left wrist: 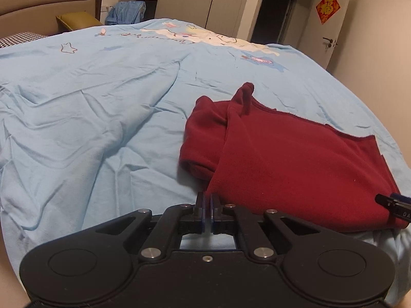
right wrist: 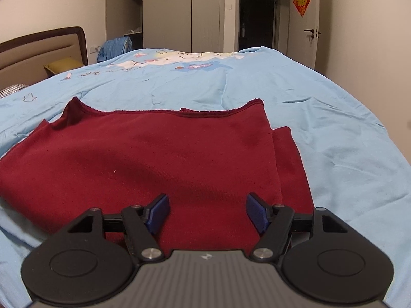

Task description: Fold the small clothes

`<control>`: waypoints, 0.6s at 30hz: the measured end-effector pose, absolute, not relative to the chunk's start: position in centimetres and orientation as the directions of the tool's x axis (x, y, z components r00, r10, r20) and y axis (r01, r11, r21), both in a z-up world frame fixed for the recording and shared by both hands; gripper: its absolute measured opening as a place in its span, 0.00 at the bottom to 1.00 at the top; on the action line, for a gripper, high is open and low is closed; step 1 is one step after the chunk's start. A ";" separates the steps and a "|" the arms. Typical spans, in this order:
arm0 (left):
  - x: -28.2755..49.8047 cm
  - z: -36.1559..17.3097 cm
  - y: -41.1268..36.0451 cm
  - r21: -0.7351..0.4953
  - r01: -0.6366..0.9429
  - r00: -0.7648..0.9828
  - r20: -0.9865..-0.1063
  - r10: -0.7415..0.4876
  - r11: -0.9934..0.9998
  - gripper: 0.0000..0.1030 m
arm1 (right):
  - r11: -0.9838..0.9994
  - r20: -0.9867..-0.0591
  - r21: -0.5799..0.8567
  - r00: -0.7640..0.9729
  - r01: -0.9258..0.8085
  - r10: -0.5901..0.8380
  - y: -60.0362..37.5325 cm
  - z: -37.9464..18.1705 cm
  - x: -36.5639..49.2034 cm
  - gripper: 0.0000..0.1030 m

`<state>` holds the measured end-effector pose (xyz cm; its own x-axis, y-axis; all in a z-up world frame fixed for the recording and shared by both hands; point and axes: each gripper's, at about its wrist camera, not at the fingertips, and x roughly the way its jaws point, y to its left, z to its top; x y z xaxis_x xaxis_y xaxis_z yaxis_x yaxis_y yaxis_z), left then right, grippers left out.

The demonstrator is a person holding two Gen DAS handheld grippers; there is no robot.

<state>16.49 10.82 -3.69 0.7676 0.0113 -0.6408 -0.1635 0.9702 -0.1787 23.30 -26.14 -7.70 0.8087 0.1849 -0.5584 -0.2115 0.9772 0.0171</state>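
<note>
A dark red garment point(left wrist: 295, 159) lies partly folded on the light blue bed cover point(left wrist: 90, 107), with a sleeve tucked at its left side. My left gripper point(left wrist: 207, 199) is shut and empty, just off the garment's near left corner. In the right wrist view the garment point(right wrist: 167, 154) spreads flat in front of me. My right gripper point(right wrist: 207, 205) is open and empty, its blue pads point(right wrist: 160, 211) hovering over the garment's near edge. The tip of the right gripper shows at the right edge of the left wrist view point(left wrist: 393, 202).
The bed cover point(right wrist: 334, 128) is wrinkled, with a cartoon print at the far end. A headboard point(left wrist: 46, 2), an olive pillow point(left wrist: 77, 20) and a checked pillow point(left wrist: 20, 39) lie at the left. Wardrobes point(right wrist: 179, 12) and a door point(right wrist: 303, 25) stand behind.
</note>
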 end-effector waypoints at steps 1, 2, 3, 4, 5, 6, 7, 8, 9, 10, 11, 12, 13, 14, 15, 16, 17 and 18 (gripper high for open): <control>16.6 -3.8 10.7 -0.173 -0.162 0.766 -0.643 0.013 0.972 0.02 | 0.977 -0.560 0.019 0.807 -0.212 0.186 -26.2 -7.7 23.3 0.71; 16.6 -3.9 10.6 -0.173 -0.161 0.762 -0.648 0.011 0.972 0.02 | 0.977 -0.562 0.020 0.806 -0.213 0.187 -26.1 -7.8 23.3 0.71; 16.7 -3.9 10.6 -0.180 -0.161 0.758 -0.652 0.005 0.971 0.04 | 0.977 -0.562 0.020 0.806 -0.213 0.187 -26.3 -7.8 23.3 0.71; 16.7 -3.9 10.6 -0.188 -0.163 0.758 -0.653 0.001 0.969 0.07 | 0.977 -0.562 0.017 0.806 -0.214 0.186 -26.2 -7.8 23.3 0.71; 16.6 -3.9 10.8 -0.200 -0.166 0.758 -0.653 -0.004 0.966 0.11 | 0.977 -0.562 0.015 0.806 -0.214 0.185 -26.3 -7.9 23.3 0.72; 16.5 -3.9 10.9 -0.213 -0.176 0.755 -0.656 -0.007 0.961 0.20 | 0.977 -0.561 0.014 0.807 -0.214 0.185 -26.3 -7.9 23.3 0.73; 16.4 -3.8 11.1 -0.228 -0.186 0.752 -0.659 -0.011 0.956 0.30 | 0.977 -0.560 0.015 0.808 -0.213 0.185 -26.3 -7.8 23.2 0.73; 16.2 -3.8 11.3 -0.242 -0.195 0.752 -0.659 -0.014 0.950 0.34 | 0.977 -0.558 0.017 0.809 -0.211 0.185 -26.3 -7.8 23.2 0.76; 16.0 -3.8 11.5 -0.260 -0.203 0.754 -0.656 -0.019 0.944 0.42 | 0.977 -0.555 0.018 0.811 -0.210 0.185 -26.3 -7.7 23.2 0.81; 15.8 -3.8 11.5 -0.277 -0.207 0.756 -0.654 -0.027 0.938 0.50 | 0.977 -0.549 0.020 0.814 -0.211 0.187 -26.3 -7.6 23.2 0.84; 15.7 -3.8 11.6 -0.296 -0.209 0.757 -0.652 -0.037 0.932 0.54 | 0.977 -0.543 0.021 0.818 -0.212 0.189 -26.2 -7.6 23.1 0.88; 15.6 -3.9 11.6 -0.317 -0.210 0.759 -0.650 -0.051 0.925 0.59 | 0.977 -0.536 0.021 0.822 -0.214 0.191 -26.1 -7.5 23.1 0.89; 15.6 -4.0 11.5 -0.338 -0.208 0.760 -0.647 -0.067 0.918 0.64 | 0.976 -0.530 0.020 0.825 -0.216 0.194 -26.0 -7.4 23.1 0.89; 15.6 -4.1 11.4 -0.359 -0.203 0.759 -0.645 -0.085 0.911 0.67 | 0.976 -0.525 0.017 0.828 -0.219 0.195 -25.8 -7.3 23.1 0.91; 15.6 -4.3 11.3 -0.382 -0.198 0.757 -0.645 -0.107 0.903 0.72 | 0.975 -0.519 0.013 0.832 -0.222 0.196 -25.5 -7.2 23.0 0.93; 15.7 -4.5 11.2 -0.410 -0.193 0.752 -0.645 -0.134 0.891 0.75 | 0.974 -0.513 0.008 0.835 -0.228 0.200 -25.2 -7.2 23.0 0.94; 15.8 -4.9 10.9 -0.444 -0.186 0.748 -0.643 -0.166 0.877 0.75 | 0.972 -0.507 0.004 0.837 -0.235 0.204 -24.9 -7.1 23.0 0.96; 15.9 -5.3 10.7 -0.477 -0.179 0.745 -0.637 -0.198 0.861 0.75 | 0.970 -0.503 0.001 0.838 -0.243 0.210 -24.6 -7.1 23.1 0.97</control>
<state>15.92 10.74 -5.26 0.7448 -0.1984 -0.6372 -0.1788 0.8605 -0.4769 23.08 -24.58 -7.08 0.8382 0.2104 -0.5031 -0.2431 0.9700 0.0006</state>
